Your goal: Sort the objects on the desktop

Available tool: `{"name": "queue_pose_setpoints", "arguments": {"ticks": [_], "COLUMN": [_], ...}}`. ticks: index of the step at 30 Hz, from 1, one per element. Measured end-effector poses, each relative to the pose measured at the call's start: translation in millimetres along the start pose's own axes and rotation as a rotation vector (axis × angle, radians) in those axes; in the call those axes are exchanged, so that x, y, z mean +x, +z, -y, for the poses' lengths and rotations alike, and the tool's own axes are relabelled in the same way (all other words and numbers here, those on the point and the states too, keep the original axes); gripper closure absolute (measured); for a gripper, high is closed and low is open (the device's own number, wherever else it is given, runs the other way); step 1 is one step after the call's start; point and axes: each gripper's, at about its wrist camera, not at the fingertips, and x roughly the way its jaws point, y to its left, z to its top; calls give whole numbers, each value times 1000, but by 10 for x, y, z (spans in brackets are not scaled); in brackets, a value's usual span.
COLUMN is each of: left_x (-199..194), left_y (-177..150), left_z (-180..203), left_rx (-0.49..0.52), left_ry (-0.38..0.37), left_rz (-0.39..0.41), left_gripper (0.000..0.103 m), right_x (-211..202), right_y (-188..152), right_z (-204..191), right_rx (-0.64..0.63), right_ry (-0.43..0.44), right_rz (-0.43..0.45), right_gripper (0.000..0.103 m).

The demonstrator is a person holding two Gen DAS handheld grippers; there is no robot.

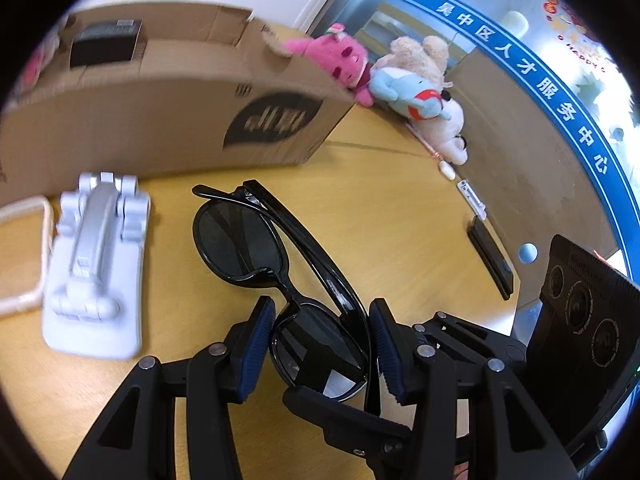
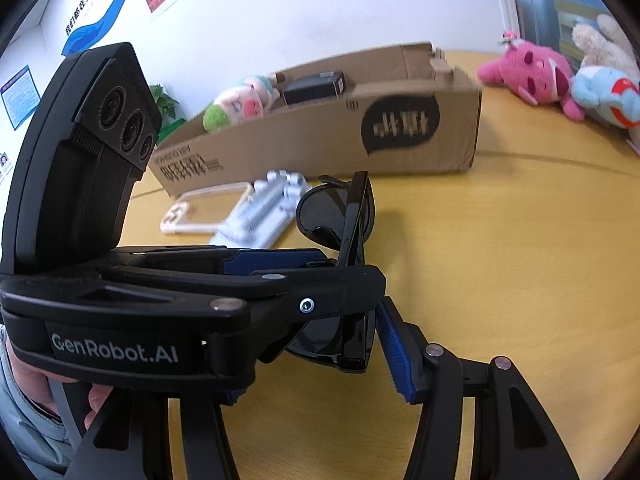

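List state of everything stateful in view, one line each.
sunglasses: folded
left gripper: shut on sunglasses
right gripper: one pad against sunglasses, other hidden; grip unclear
cardboard box: open top, plush toy and black box inside
phone stand: folded flat on table

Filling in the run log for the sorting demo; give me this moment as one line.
left hand-held gripper: clamped on sunglasses | right hand-held gripper: alongside, grip unclear | sunglasses: outside cardboard box
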Motion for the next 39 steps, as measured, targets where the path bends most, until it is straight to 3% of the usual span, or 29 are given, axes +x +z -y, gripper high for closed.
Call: {"name": "queue_pose_setpoints", "arguments": {"ticks": [9, 11, 13, 15, 18, 22, 27, 28, 30, 32, 34, 39], "left_x": [-598, -684, -754, -788, -806, -771, -581, -580, -560, -568, -566, -547], "left_y": [631, 802, 1013, 1183, 1345, 1569, 1719, 1732, 1700, 1606, 1478, 1173], "left_z": [315, 334, 294, 252, 138, -86, -364, -424, -529, -571, -579, -629], "left_rx": [141, 158, 164, 176, 192, 177, 129, 113, 93, 90, 94, 32], "left_ry": [-11, -10, -11, 9, 43, 12, 4, -3, 10, 30, 23, 14], "left_rz": [156, 179, 195, 210, 220, 216, 183, 184, 167, 156, 143, 142], "left_gripper": [62, 72, 72, 72, 83, 95, 95, 95, 95, 95, 95, 91], "right_x": [-329, -368, -351, -285, -146, 68, 376, 367, 277, 134, -37, -54], "right_y": [788, 1013, 1225, 1419, 1636, 1859, 2013, 1992, 1914, 1791, 1614, 1266], "right_z": [-317, -398, -513, -559, -566, -496, -279, -227, 8, 238, 423, 797], "right_rx": [-118, -138, -180, -187, -184, -189, -146, -136, -100, -48, 12, 145], "right_ry": [-13, 20, 15, 21, 37, 46, 81, 85, 70, 30, 5, 13], "right_rz": [138, 171, 196, 210, 214, 200, 143, 143, 157, 181, 213, 152], "right_gripper": [49, 53, 65, 65, 66, 67, 67, 65, 46, 9, 1, 0]}}
